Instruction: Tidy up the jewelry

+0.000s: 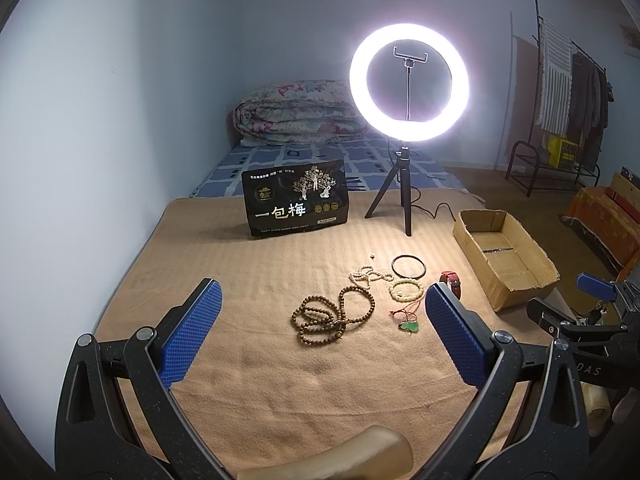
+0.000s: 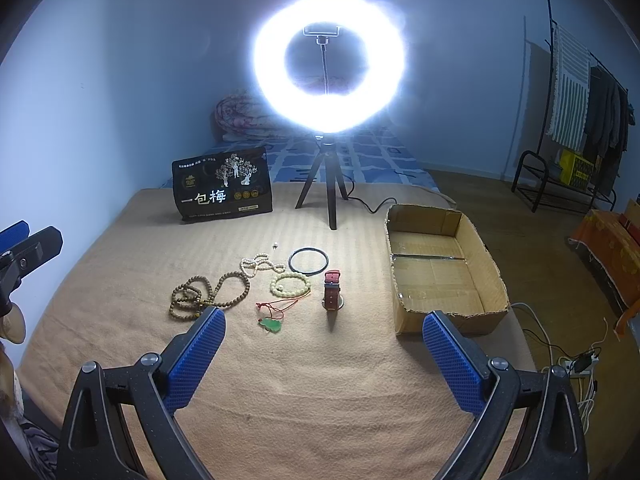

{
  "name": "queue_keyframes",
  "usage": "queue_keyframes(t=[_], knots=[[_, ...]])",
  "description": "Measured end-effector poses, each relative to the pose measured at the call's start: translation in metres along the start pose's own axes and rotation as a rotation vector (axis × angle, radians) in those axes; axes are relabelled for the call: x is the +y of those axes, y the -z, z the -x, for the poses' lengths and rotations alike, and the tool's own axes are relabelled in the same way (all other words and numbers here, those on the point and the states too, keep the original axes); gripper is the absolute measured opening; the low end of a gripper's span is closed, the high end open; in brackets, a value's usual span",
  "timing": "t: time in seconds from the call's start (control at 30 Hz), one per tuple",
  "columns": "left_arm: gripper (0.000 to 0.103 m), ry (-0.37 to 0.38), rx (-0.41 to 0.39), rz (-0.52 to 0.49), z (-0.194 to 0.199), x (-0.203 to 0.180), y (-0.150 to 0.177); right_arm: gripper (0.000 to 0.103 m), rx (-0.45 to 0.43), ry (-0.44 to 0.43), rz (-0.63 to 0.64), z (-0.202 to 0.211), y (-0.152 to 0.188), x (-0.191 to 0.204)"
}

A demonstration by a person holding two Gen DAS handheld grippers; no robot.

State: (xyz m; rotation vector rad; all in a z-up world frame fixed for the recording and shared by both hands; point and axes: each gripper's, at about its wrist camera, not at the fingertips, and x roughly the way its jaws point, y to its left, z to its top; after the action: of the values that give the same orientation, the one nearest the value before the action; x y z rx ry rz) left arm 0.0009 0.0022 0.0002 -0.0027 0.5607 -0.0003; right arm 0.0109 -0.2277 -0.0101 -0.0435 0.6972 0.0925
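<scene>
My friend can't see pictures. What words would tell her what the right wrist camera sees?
The open right gripper hovers over a tan blanket strewn with jewelry: brown prayer beads, a green pendant, a pale bead bracelet, a black bangle and a red-strapped watch. An empty cardboard box sits right, a glowing ring light behind.

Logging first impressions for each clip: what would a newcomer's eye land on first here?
The glaring ring light on its tripod at the blanket's far edge dominates. Next, the jewelry spread mid-blanket: brown bead strand, red-strapped watch, green pendant. An open cardboard box sits to their right.
</scene>
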Motion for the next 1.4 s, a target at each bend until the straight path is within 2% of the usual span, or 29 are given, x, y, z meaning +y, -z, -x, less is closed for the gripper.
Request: queue_keyframes(t=[1.4], knots=[[0.103,-0.007,-0.002,0.002,0.0027,0.0042,-0.0064,0.1,0.004,-0.002,-0.001,-0.0001,-0.0002,-0.0009]])
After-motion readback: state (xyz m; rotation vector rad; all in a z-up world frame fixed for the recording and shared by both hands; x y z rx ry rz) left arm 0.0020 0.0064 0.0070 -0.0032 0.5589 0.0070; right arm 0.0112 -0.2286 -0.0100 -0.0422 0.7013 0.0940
